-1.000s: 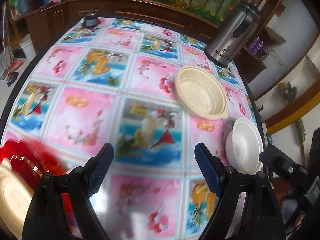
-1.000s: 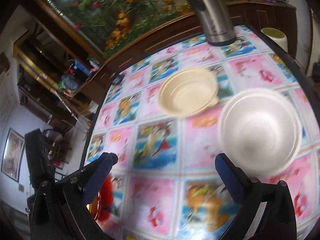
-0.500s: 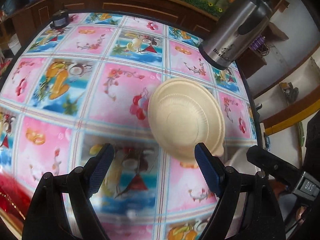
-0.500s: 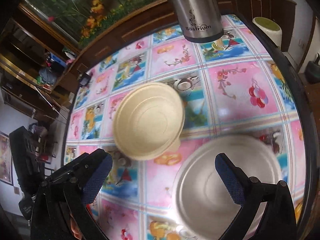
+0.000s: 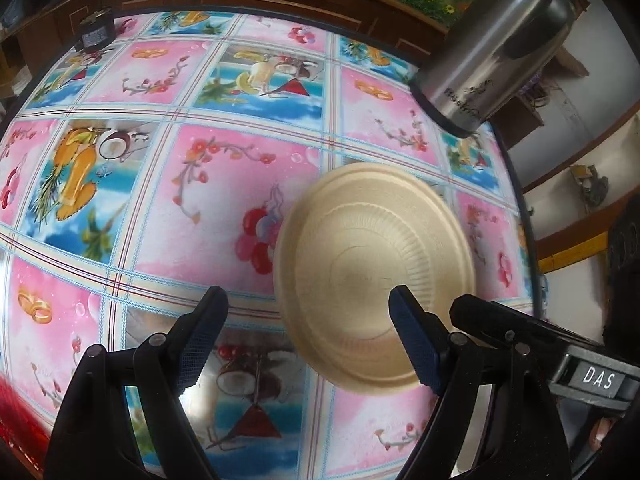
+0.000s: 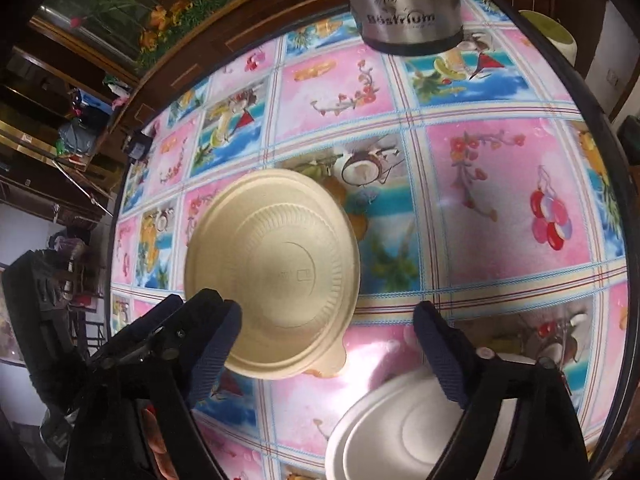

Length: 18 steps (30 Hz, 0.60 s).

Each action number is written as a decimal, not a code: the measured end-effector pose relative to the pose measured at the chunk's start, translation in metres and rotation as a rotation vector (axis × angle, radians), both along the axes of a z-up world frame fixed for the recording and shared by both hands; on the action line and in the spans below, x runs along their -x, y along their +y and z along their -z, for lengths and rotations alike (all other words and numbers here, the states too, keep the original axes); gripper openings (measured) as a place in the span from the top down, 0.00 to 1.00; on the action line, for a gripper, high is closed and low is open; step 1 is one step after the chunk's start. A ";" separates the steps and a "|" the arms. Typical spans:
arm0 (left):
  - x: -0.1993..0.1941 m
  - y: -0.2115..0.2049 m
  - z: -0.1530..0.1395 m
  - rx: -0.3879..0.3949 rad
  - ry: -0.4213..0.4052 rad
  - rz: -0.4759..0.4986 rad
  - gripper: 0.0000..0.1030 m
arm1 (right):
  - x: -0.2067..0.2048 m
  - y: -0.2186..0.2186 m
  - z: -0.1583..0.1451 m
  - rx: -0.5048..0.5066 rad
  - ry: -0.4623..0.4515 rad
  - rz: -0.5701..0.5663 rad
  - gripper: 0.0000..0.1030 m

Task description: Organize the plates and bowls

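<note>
A ribbed, round beige bowl [image 5: 374, 276] sits on the glossy cloth [image 5: 224, 200]. My left gripper [image 5: 308, 332] gapes, right pad over its rim; my right gripper [image 6: 326, 346] is closing, empty, above a smooth white bowl [image 6: 384, 428].

A cream bowl [image 5: 374, 276] sits upright on the surface [image 5: 248, 184], its mouth open to the top. It is round with a broad flat rim, fine ribs running down the inner wall, and a smooth circular base that carries a faint stamped mark. A small tab [image 6: 330, 360] juts from its rim on the near side. Just beside that tab, nearer the edge of the surface, lies a white bowl [image 6: 384, 432], also upright and smooth inside, with a plain rim. It is only partly in view, and whether the two touch cannot be told.
</note>
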State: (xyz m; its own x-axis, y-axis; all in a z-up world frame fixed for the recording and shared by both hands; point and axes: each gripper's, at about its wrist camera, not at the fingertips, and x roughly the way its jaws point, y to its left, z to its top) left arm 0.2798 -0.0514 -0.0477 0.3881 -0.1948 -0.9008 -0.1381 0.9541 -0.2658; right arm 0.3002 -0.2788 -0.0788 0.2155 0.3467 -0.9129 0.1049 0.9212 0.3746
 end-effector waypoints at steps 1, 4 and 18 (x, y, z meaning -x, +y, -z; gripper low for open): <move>-0.001 0.000 0.002 -0.004 -0.001 -0.003 0.20 | -0.001 0.001 0.002 0.005 0.003 0.001 0.23; -0.003 -0.003 0.006 -0.034 -0.004 -0.008 0.24 | -0.003 0.001 0.011 0.027 0.021 0.008 0.38; 0.002 -0.005 0.019 -0.107 0.023 0.022 0.86 | 0.001 0.011 0.016 0.049 0.011 0.006 0.87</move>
